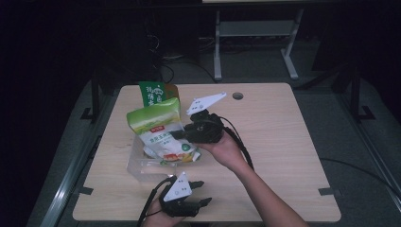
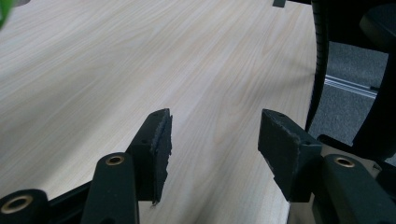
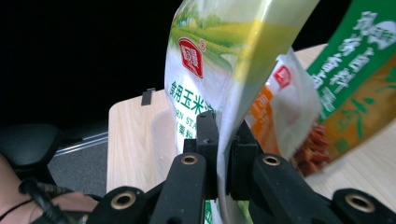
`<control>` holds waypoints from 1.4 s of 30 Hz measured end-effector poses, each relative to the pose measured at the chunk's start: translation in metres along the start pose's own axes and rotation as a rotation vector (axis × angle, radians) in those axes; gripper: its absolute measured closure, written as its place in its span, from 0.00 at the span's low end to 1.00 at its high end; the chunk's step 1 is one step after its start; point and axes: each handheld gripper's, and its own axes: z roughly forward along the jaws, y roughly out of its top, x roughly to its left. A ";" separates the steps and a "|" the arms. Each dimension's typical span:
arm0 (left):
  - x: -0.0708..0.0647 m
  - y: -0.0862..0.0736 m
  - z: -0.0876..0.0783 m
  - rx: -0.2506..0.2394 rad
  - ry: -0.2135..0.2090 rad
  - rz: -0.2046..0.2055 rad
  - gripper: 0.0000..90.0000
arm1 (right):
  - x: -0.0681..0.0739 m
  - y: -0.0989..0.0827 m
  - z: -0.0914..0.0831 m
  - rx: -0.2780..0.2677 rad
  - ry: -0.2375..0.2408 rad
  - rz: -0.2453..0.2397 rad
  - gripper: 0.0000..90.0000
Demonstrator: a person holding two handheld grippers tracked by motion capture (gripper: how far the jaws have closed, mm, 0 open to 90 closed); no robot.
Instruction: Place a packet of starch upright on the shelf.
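Grip: your right gripper (image 3: pixel 223 140) pinches the starch bag (image 1: pixel 158 130) edge to lift it | left gripper (image 2: pixel 212 149) gapes empty, resting on the table (image 1: pixel 283 142).

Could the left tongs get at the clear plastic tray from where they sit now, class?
Probably yes. The left tongs stand open and hold nothing, just in front of the clear tray, with bare table between. The starch bag, held by the right tongs, hangs over the tray's far part.
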 end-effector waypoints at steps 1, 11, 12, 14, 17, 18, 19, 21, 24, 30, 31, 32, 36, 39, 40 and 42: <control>0.000 0.000 0.000 0.000 0.000 0.001 0.49 | 0.000 0.001 0.003 0.001 0.005 0.002 0.96; -0.002 -0.001 0.000 0.000 -0.006 0.002 0.49 | 0.002 0.011 0.036 0.039 0.053 -0.019 0.96; -0.002 -0.001 0.000 -0.002 -0.007 0.001 0.49 | 0.002 0.012 0.040 0.042 0.057 -0.021 0.96; -0.002 -0.001 0.001 -0.003 -0.007 0.003 0.48 | 0.002 0.013 0.046 0.048 0.067 -0.024 0.96; -0.002 -0.002 0.001 -0.016 -0.008 -0.008 0.48 | 0.001 0.014 0.055 0.059 0.084 -0.024 0.96; -0.002 -0.002 0.000 -0.012 -0.007 -0.011 0.47 | 0.001 0.015 0.058 0.061 0.092 -0.019 0.96; -0.001 -0.002 0.000 -0.013 -0.008 -0.012 0.46 | 0.000 0.015 0.061 0.067 0.097 -0.018 0.96; -0.001 -0.002 -0.001 -0.010 -0.006 -0.007 0.46 | 0.000 0.016 0.067 0.075 0.108 -0.012 0.96; 0.000 -0.002 -0.001 -0.012 -0.002 0.000 0.46 | 0.000 0.016 0.077 0.085 0.123 -0.006 0.96; -0.001 -0.002 -0.002 -0.018 0.009 -0.001 0.45 | -0.001 0.017 0.092 0.111 0.155 -0.011 0.96; -0.001 -0.002 -0.002 -0.018 0.010 0.003 0.45 | -0.001 0.017 0.094 0.109 0.161 -0.010 0.96; -0.001 -0.002 -0.002 -0.018 0.010 0.006 0.45 | -0.001 0.017 0.096 0.110 0.166 -0.010 0.96; -0.001 -0.002 -0.001 -0.008 0.007 0.011 0.45 | -0.001 0.016 0.105 0.120 0.183 0.003 0.96; -0.002 -0.002 0.000 -0.010 0.006 0.007 0.45 | -0.001 0.013 0.112 0.138 0.185 0.005 0.96; -0.001 -0.002 -0.001 0.000 0.008 0.016 0.46 | -0.001 0.012 0.114 0.145 0.181 -0.003 0.96; -0.001 -0.003 0.000 -0.001 0.005 0.010 0.46 | -0.002 0.011 0.117 0.153 0.176 0.003 0.95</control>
